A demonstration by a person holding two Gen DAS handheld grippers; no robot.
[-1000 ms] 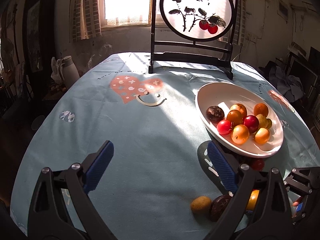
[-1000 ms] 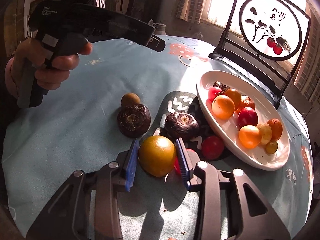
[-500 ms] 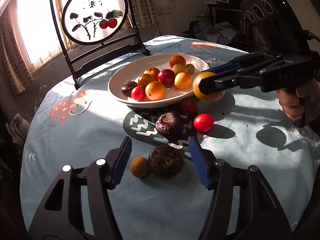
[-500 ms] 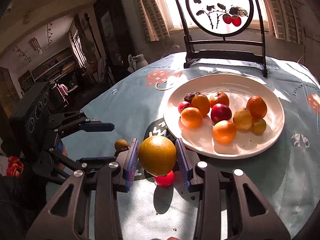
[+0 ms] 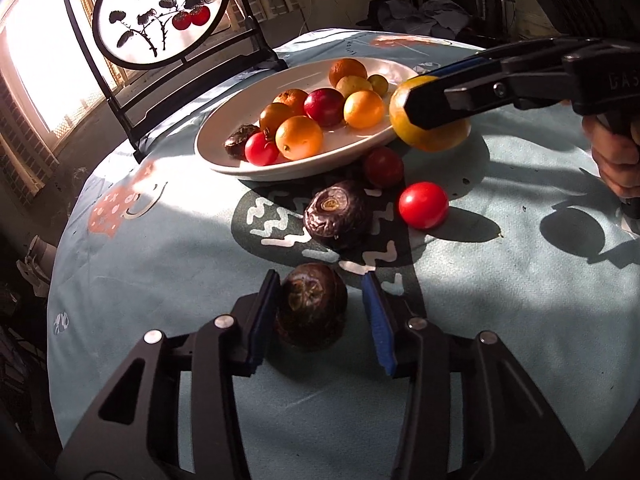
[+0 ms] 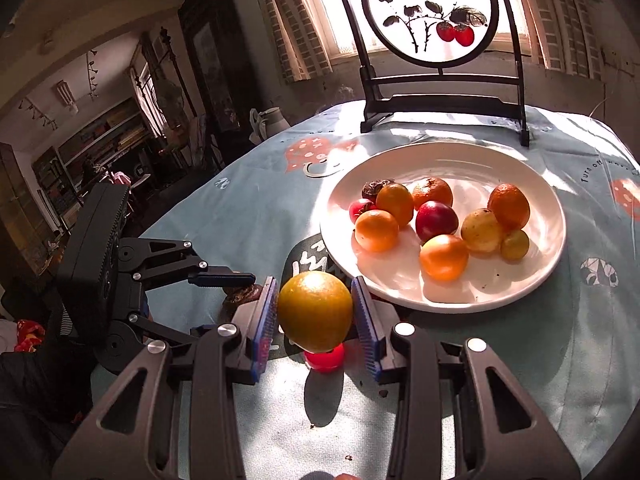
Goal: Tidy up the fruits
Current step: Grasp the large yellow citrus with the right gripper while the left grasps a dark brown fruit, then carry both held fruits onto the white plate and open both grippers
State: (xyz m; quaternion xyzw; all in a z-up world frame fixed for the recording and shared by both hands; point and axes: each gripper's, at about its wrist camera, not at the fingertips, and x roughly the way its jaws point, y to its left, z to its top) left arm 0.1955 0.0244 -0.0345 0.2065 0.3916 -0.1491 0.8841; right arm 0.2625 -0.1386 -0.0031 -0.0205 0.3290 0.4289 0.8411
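around the passion fruit [image 5: 310, 308], narrower jaws

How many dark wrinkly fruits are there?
3 dark fruits: one at the plate's left rim, one on the cloth beside it, one between the left gripper's jaws, which have just been closing. Others may be hidden.

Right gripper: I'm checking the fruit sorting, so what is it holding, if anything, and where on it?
The right gripper holds the yellow-orange citrus fruit, its blue pads clamped on the fruit's two opposite sides, lifted beside the white plate.
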